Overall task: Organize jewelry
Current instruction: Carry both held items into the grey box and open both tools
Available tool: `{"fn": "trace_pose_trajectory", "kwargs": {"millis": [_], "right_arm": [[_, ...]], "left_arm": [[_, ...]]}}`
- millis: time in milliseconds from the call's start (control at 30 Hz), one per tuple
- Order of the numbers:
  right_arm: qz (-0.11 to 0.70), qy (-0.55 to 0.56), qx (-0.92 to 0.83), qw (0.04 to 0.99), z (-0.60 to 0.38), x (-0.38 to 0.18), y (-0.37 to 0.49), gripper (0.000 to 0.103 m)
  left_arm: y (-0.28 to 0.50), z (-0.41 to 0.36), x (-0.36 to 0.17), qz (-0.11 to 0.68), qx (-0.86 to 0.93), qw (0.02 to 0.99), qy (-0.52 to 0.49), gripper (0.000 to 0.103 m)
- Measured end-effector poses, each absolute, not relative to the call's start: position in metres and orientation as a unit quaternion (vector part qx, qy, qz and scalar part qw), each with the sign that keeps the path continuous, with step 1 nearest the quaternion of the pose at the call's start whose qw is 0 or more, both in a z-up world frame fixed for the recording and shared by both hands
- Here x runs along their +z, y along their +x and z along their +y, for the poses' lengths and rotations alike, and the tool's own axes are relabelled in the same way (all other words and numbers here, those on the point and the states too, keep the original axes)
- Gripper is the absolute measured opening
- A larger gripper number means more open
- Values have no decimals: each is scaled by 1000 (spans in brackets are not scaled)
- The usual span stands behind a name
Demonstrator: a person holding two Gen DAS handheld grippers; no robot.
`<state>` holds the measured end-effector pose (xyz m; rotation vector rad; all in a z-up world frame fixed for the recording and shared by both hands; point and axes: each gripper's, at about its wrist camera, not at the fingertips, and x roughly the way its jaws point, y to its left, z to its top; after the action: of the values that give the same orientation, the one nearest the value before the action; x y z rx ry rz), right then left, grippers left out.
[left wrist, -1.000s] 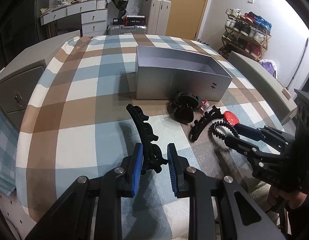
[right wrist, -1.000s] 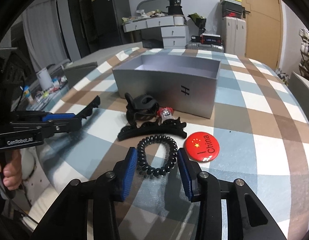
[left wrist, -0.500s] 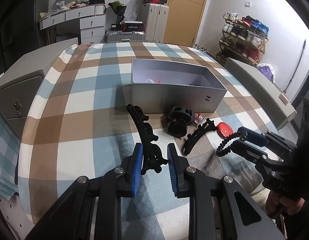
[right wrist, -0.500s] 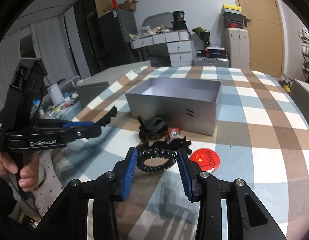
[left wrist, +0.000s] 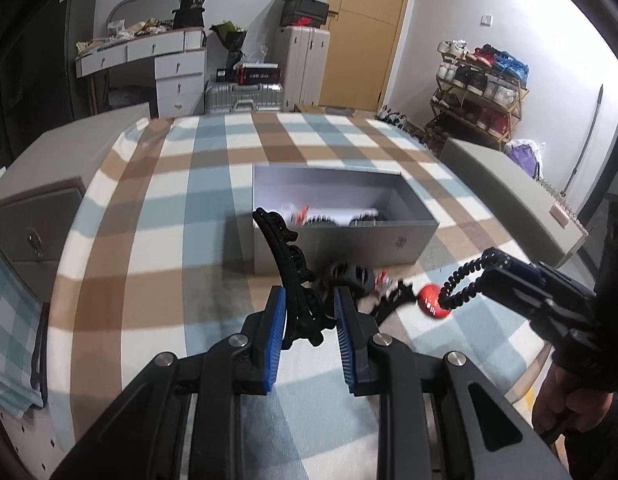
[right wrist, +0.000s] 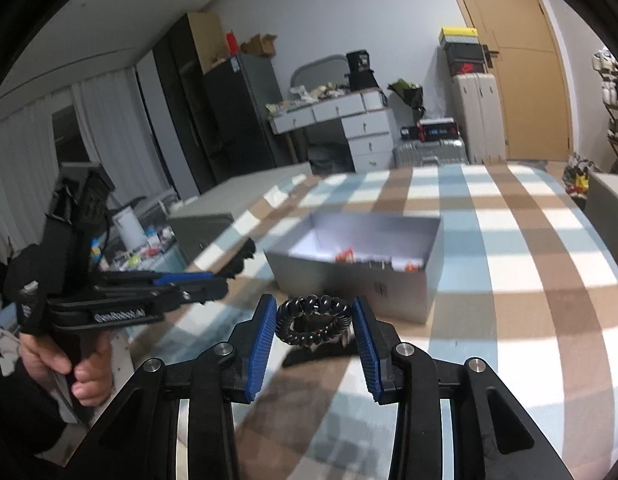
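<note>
While gripping hair pieces, both claws tilted downward.

Beyond the bench's checked cloth we see a white dresser with drawers, a silver suitcase on the floor beside it, and a taller pale suitcase topped with stacked shoeboxes. A wooden door stands behind; a shoe rack fills the right wall.

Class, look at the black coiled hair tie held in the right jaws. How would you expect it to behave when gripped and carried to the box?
The hair tie probably squashes easily: its loop looks flattened into an oval. It seems light, hanging clear of the tablecloth. Being springy coils, it may bounce when dropped into the box.
</note>
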<state>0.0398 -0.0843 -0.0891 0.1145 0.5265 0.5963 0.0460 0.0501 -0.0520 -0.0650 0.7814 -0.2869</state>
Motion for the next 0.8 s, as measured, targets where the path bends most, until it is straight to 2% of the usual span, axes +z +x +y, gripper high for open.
{"fn": "trace_pose_trajectory", "kwargs": {"millis": [400,800], "right_arm": [[232,74,306,921,-86,-49,97,38],[253,95,305,913,-84,-55,158,38]], "left_arm": [[93,38,-35,358,-154,920,-28,19],[138,22,-41,373,-177,910,-37,19]]}}
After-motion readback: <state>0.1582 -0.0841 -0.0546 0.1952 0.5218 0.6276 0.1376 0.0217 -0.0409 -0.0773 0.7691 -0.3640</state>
